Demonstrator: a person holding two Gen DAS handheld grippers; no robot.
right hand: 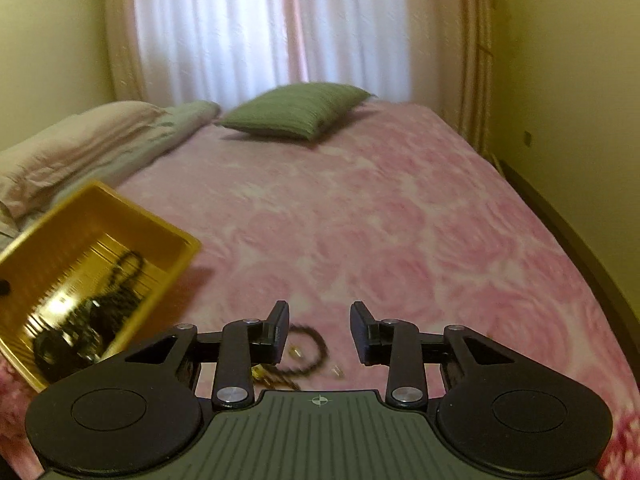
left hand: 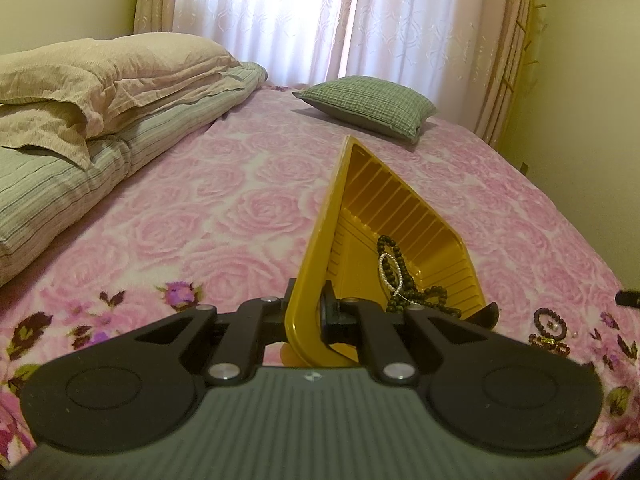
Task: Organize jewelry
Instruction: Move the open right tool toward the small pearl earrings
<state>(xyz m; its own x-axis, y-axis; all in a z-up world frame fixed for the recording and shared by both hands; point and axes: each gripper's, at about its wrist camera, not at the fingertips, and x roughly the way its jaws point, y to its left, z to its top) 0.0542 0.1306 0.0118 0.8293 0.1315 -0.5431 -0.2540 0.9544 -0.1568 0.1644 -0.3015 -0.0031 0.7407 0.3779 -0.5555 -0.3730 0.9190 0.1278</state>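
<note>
Daylight is admitted through the curtains (left hand: 320, 20), which are overexposed. The right wrist view is smeared by motion blur; edges are bent by fisheye.

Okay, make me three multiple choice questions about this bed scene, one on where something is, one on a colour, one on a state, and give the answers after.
1. Where does the white pearl bracelet lie?
A. On the green pillow
B. Inside the yellow tray
C. On the folded bedding

2. What colour is the small pillow near the curtains?
A. Green
B. Red
C. Blue

3. How does the right gripper stand?
A. Shut on the tray
B. Shut on a bracelet
C. Open, nothing between its fingers

Answers:
1. B: the pearls rest among dark beads on the tray's ribbed floor.
2. A: its checked cover is green.
3. C: the fingers stand apart above a dark bead bracelet on the bedspread, not touching it.
</note>
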